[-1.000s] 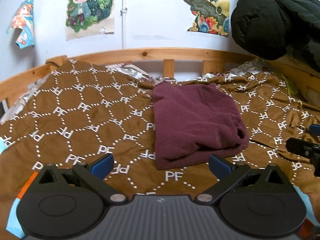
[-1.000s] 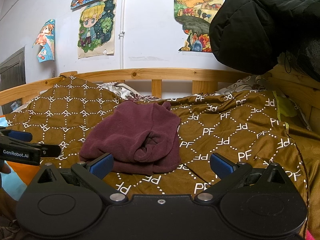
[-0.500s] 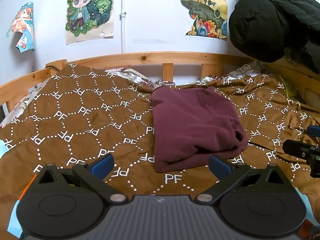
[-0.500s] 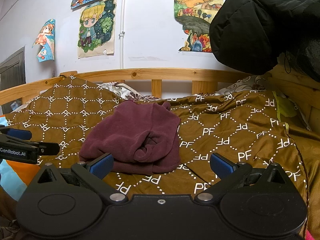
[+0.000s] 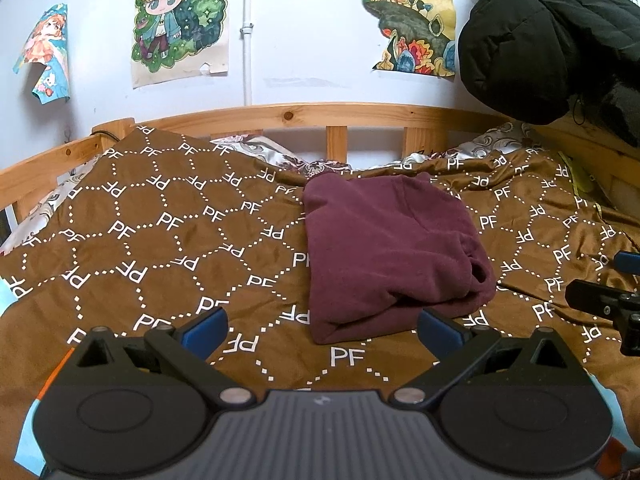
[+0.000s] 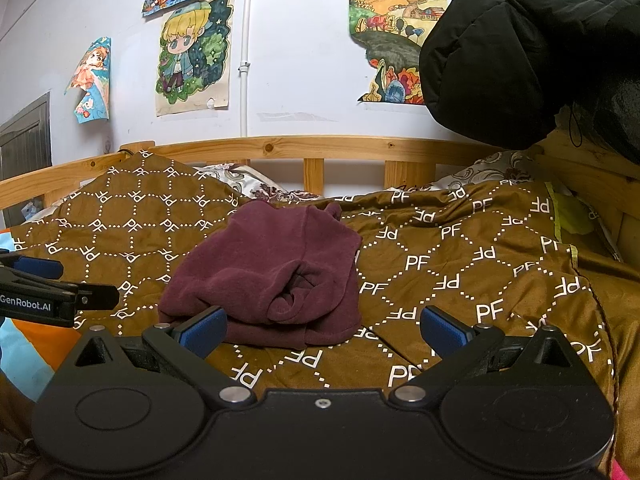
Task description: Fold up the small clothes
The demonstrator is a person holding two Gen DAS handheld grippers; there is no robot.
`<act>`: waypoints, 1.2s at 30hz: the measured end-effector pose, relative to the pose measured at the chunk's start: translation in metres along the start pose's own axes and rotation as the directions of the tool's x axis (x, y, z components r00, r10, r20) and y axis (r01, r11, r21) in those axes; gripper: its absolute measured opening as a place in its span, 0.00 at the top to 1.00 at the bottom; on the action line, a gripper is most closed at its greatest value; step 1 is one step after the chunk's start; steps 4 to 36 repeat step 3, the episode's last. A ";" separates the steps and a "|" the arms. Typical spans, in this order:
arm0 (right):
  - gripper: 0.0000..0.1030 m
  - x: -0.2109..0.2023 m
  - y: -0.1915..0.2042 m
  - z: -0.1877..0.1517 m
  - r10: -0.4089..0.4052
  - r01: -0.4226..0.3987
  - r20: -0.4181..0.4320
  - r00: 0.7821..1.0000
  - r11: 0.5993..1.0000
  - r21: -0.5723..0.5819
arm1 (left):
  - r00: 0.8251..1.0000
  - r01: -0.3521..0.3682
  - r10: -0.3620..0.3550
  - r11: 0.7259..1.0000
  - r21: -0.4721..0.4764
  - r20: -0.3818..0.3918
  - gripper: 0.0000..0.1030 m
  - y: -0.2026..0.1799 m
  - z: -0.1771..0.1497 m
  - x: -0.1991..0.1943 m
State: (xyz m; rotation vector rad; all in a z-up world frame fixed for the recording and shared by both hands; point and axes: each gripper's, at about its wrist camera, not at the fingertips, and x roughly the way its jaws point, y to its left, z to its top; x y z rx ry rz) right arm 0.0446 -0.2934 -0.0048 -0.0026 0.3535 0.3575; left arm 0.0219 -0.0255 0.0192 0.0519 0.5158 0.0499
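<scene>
Left wrist view: left gripper (image 5: 322, 326) hangs low over the bed, fingers (image 5: 204, 326) spread wide, holding nothing. The maroon garment (image 5: 384, 248) lies folded into a thick bundle on the brown PF-print bedspread (image 5: 160, 240), just ahead & slightly right of the gap between the fingers. Its near edge looks neat; the right end bulges w/ a rolled opening (image 5: 478, 272). The right gripper pokes in at the right edge, apart from the cloth. Risk here: if the left fingers close on only the top layer at the near edge, the fold peels open & the bundle unrolls. The bedspread is soft & wrinkly, so a low pinch could grab the bedspread along w/ the garment & drag both.

Right wrist view: right gripper (image 6: 322, 330) also has its fingers (image 6: 444, 330) spread, empty. The garment (image 6: 272, 272) sits ahead-left, near the left-hand blue pad; whether it touches, can't tell. The tucked pocket of loose cloth (image 6: 296, 292) faces this cam, the weakest spot. The left gripper (image 6: 60, 296) enters from the left, near the bundle. Risks: a nudge on that loose end spills the inner layers out; both grippers going in from opposite sides could bump or pull against each other, skewing the fold. The black padded jacket (image 6: 520, 52) hangs well above, prob. no interference.
</scene>
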 end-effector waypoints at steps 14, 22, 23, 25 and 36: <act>0.01 0.000 -0.001 -0.002 -0.001 0.001 -0.003 1.000 1.000 0.001 | 1.000 0.000 0.000 1.000 -0.003 -0.006 0.01 0.000 0.000 0.000; 0.01 0.000 -0.001 -0.002 -0.001 0.001 -0.003 1.000 1.000 0.001 | 1.000 0.000 0.000 1.000 -0.003 -0.006 0.01 0.000 0.000 0.000; 0.01 0.000 -0.001 -0.002 -0.001 0.001 -0.003 1.000 1.000 0.001 | 1.000 0.000 0.000 1.000 -0.003 -0.006 0.01 0.000 0.000 0.000; 0.01 0.000 -0.001 -0.002 -0.001 0.001 -0.003 1.000 1.000 0.001 | 1.000 0.000 0.000 1.000 -0.003 -0.006 0.01 0.000 0.000 0.000; 0.01 0.000 -0.001 -0.002 -0.001 0.001 -0.003 1.000 1.000 0.001 | 1.000 0.000 0.000 1.000 -0.003 -0.006 0.01 0.000 0.000 0.000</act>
